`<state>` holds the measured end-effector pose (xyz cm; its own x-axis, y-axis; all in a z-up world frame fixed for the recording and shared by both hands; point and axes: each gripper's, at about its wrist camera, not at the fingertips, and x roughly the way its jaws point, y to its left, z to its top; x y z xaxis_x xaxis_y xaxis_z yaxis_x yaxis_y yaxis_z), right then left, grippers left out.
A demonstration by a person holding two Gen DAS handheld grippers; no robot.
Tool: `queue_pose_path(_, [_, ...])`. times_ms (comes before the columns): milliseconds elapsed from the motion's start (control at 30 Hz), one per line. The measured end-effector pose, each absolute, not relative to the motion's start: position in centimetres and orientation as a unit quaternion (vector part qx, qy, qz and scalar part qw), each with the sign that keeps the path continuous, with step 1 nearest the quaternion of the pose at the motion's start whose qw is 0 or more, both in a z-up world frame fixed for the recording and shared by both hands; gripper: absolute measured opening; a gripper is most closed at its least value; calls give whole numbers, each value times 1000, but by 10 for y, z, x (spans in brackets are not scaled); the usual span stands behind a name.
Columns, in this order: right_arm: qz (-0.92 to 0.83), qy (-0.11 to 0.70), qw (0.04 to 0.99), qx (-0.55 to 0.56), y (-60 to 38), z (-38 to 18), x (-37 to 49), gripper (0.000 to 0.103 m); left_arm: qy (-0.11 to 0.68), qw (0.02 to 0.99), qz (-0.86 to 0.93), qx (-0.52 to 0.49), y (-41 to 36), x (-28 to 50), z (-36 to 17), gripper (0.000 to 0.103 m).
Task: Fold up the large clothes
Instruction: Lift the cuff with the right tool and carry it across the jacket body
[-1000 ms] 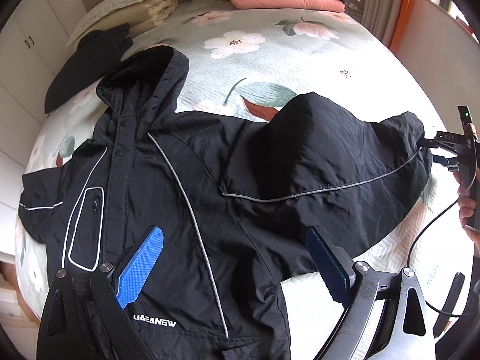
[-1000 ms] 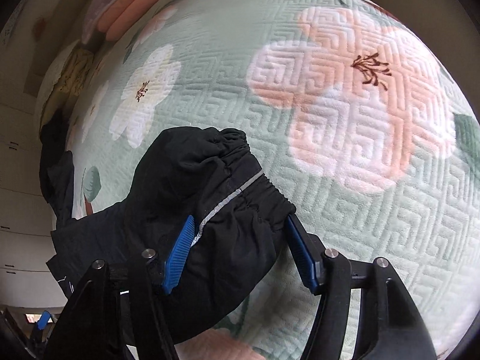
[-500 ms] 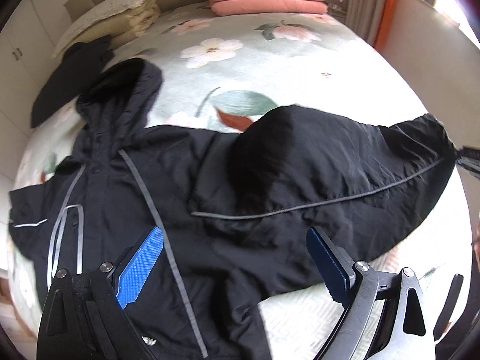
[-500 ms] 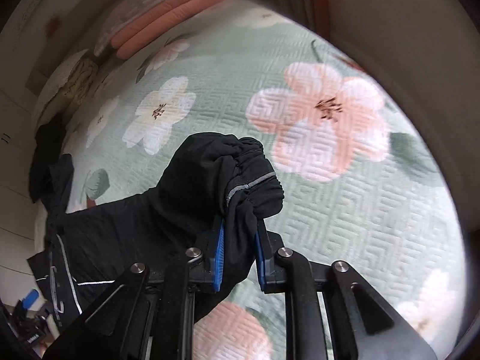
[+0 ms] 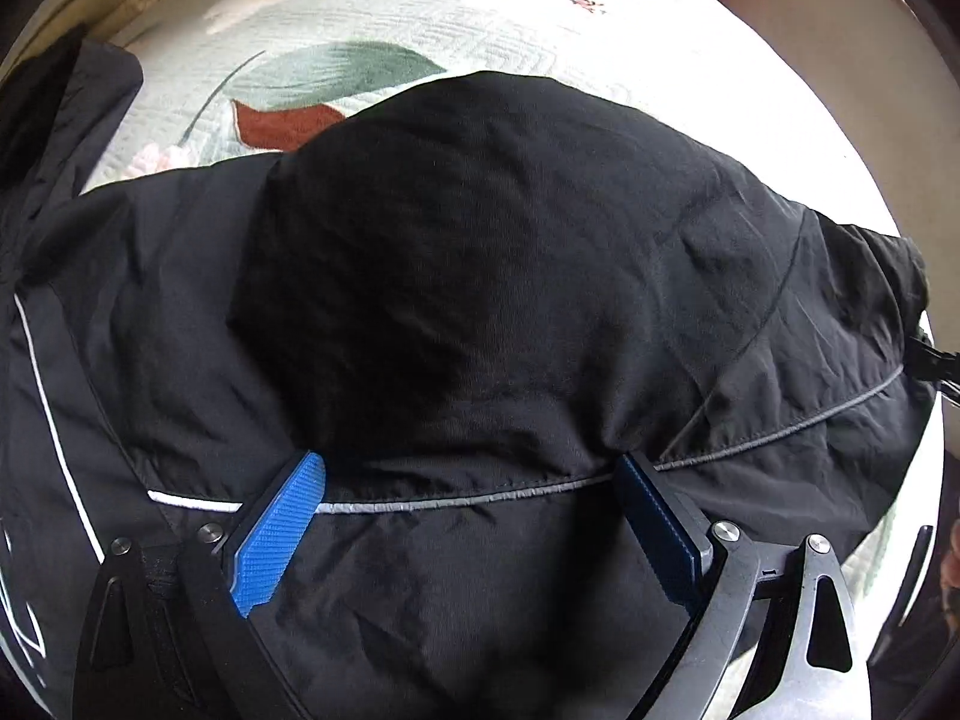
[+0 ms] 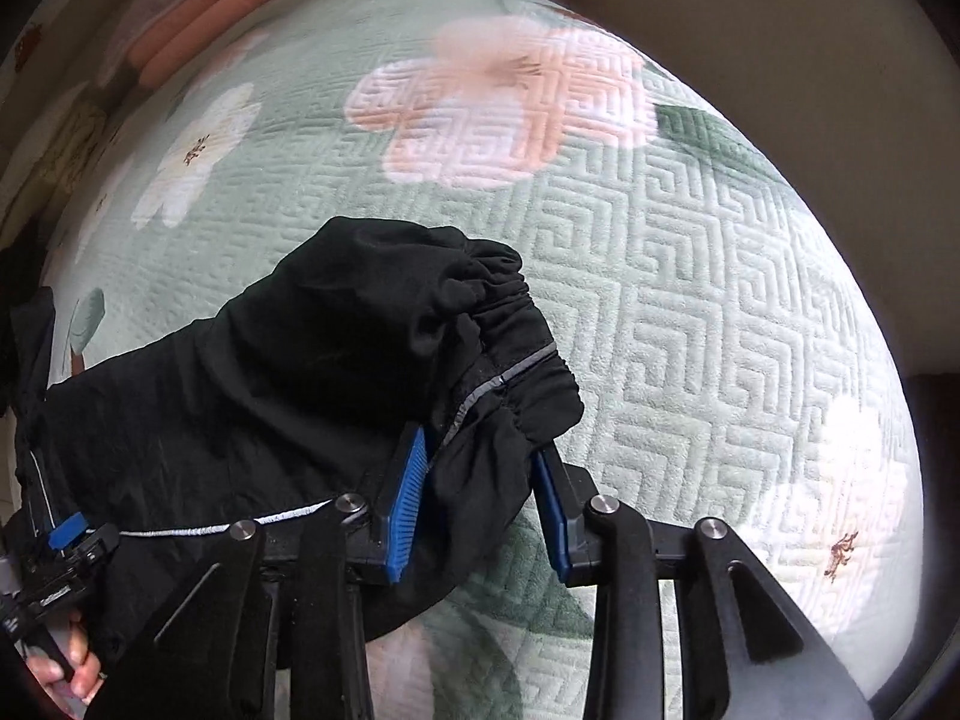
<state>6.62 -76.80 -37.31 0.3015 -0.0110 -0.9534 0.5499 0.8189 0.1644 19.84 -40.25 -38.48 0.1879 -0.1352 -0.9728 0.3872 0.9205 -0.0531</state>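
Left wrist view: the black hooded jacket [image 5: 480, 300] fills the frame centre, spread on the floral bedspread [image 5: 540, 18] visible along the upper edge. The left gripper [image 5: 468, 480] stands with jaws wide apart, pressed down over the bulging sleeve [image 5: 540, 228] and its grey piping [image 5: 456, 498], clamping nothing. Right wrist view: the elastic cuff [image 6: 510, 360] sits at centre between the blue pads of the right gripper [image 6: 480, 468], whose jaws have just been opening; the fabric looks loosely bracketed rather than pinched. The shell seems light, limp and slippery; seams and the gathered cuff probably offer the surest hold.
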Motion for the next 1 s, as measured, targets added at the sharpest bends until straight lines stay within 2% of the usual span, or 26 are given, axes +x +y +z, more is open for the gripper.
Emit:
queue_pose_path(167, [-147, 544, 768, 303, -779, -353, 41, 54, 595, 775, -194, 94, -406, 186, -354, 95])
queue_pose_path(300, [-136, 532, 745, 380, -795, -366, 34, 55, 574, 781, -236, 76, -415, 178, -330, 95])
queue_pose_path(500, [-132, 528, 708, 450, -809, -402, 48, 54, 615, 746, -244, 73, -432, 188, -372, 95])
queue_pose_path(567, [-134, 522, 712, 451, -806, -401, 50, 51, 611, 747, -244, 92, -436, 187, -383, 98])
queue_pose_path(600, [-128, 524, 713, 447, -803, -399, 52, 36, 606, 749, -247, 99, -443, 184, -381, 99])
queue_pose_path(633, [-122, 527, 712, 448, -799, -397, 53, 29, 606, 750, -245, 103, -447, 183, -380, 99])
queue_pose_path(733, [-133, 531, 716, 432, -789, -389, 55, 25, 601, 754, -248, 96, -457, 182, -374, 98])
queue_pose_path(1000, [-103, 505, 792, 327, -724, -324, 77, 22, 574, 777, -253, 47, -384, 156, -319, 97])
